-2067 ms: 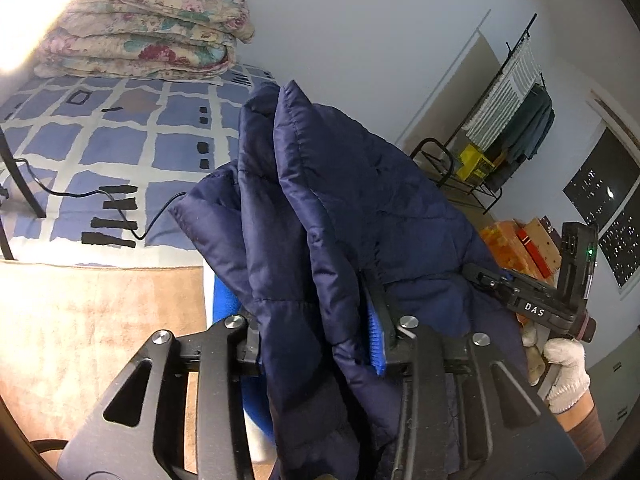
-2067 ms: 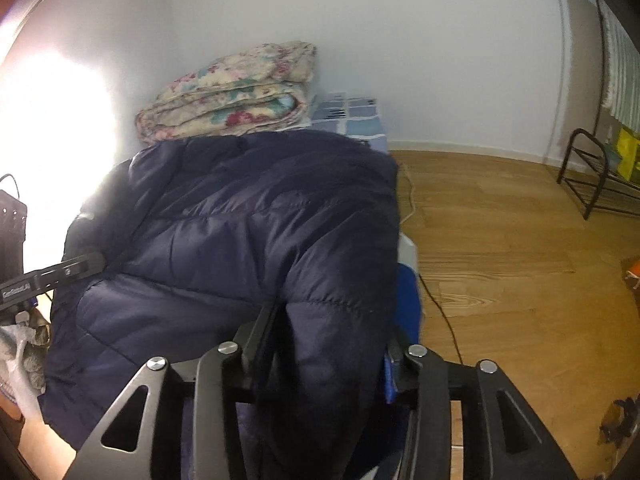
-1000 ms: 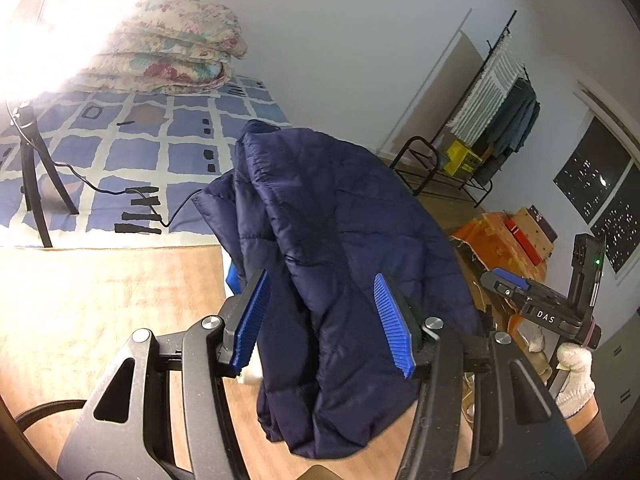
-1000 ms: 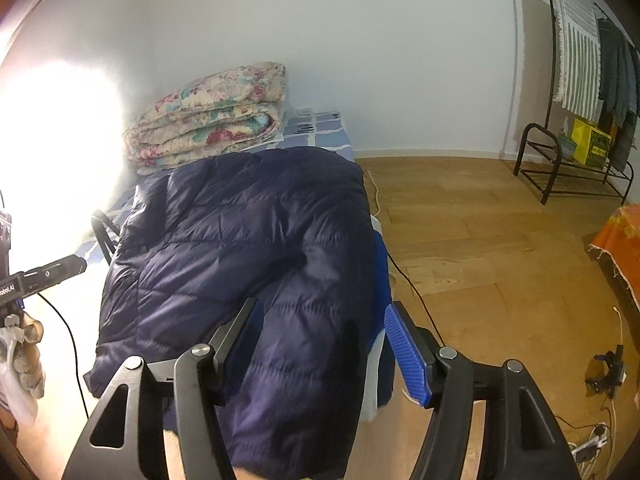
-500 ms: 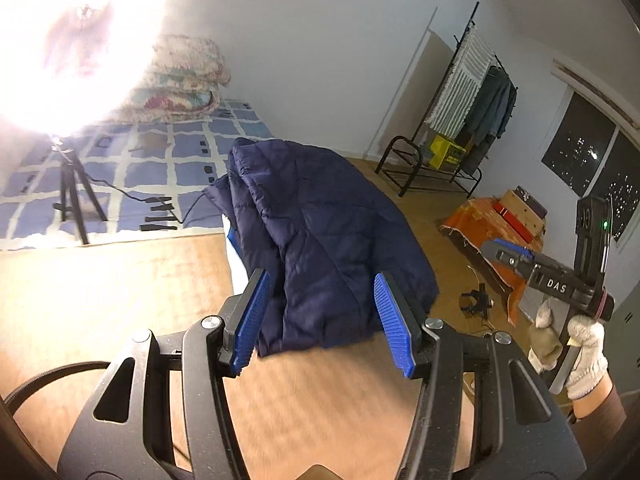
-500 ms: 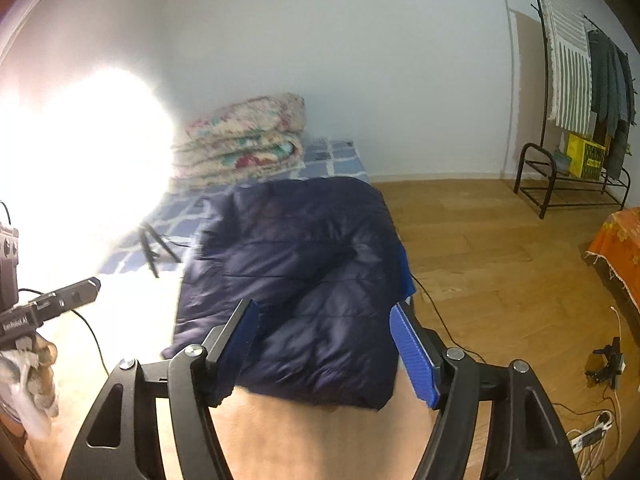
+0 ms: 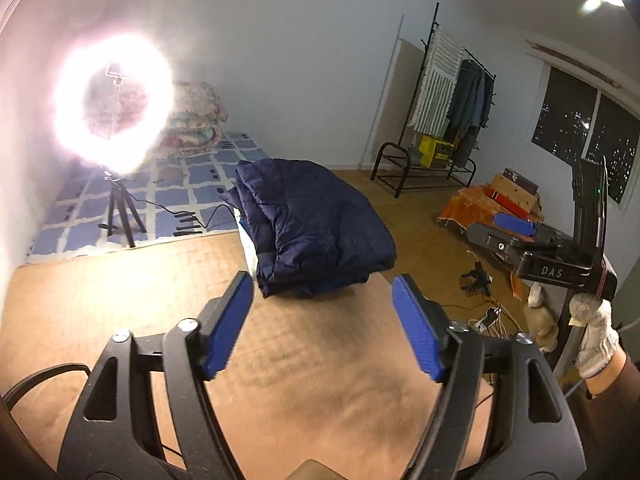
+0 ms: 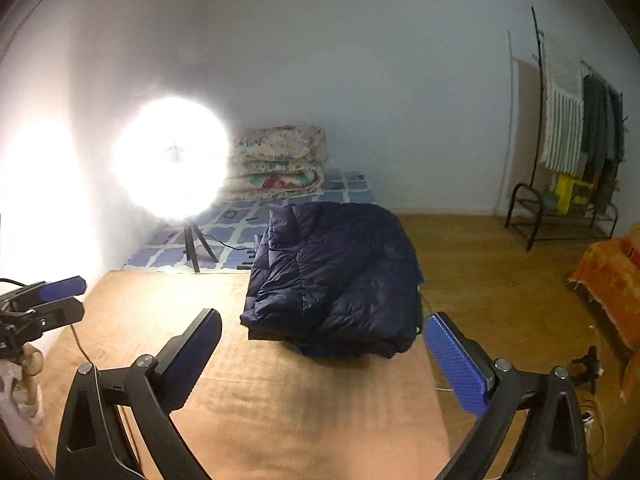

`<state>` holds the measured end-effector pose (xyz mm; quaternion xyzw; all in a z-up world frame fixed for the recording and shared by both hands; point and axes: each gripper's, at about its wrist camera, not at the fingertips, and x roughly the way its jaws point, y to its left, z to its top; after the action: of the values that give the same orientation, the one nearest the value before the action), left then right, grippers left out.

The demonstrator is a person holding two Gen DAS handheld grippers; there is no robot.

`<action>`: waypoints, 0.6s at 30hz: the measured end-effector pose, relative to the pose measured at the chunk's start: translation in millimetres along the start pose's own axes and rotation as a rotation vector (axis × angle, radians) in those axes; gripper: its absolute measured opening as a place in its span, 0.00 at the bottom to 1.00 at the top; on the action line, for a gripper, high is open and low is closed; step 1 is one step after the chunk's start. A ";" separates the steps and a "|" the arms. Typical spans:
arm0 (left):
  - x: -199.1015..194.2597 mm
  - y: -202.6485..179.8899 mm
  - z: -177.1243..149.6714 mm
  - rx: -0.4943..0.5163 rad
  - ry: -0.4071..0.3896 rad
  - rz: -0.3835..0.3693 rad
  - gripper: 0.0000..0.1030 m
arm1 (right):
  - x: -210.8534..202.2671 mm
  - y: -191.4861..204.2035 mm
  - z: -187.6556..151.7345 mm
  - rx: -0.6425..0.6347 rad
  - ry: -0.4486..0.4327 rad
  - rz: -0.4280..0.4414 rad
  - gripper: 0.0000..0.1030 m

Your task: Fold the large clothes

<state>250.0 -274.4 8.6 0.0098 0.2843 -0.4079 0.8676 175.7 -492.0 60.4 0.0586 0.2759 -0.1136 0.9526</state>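
Note:
A navy quilted jacket point(image 7: 316, 232) lies folded in a thick pile at the far end of a tan blanket point(image 7: 280, 368), on top of something blue and white. It also shows in the right wrist view point(image 8: 336, 280). My left gripper point(image 7: 322, 320) is open and empty, pulled back well short of the jacket. My right gripper point(image 8: 320, 356) is open and empty, also back from it. The right gripper shows at the right of the left wrist view point(image 7: 516, 228), and the left gripper at the left of the right wrist view point(image 8: 44, 300).
A bright ring light on a tripod point(image 7: 120, 216) stands on a blue checked mat point(image 7: 188, 172), with a cable beside it. Folded floral quilts point(image 8: 276, 164) lie by the wall. A clothes rack point(image 7: 448, 120) and orange cloth point(image 7: 468, 208) stand on the wooden floor at right.
Both grippers let go of the jacket and opened, then pulled back and up. The jacket now lies folded on the far end of the blanket.

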 end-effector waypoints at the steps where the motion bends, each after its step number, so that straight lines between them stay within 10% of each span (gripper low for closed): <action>1: -7.1 -2.0 -3.8 0.000 -0.005 0.003 0.80 | -5.9 2.5 -2.0 -0.003 -0.002 -0.005 1.00; 18: -115.7 -26.2 -81.6 0.064 -0.048 0.100 0.95 | -98.0 80.3 -63.3 -0.113 -0.063 -0.132 1.00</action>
<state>133.2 -190.3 3.8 0.0419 0.2492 -0.3729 0.8928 82.6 -385.3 63.9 -0.0174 0.2548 -0.1622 0.9531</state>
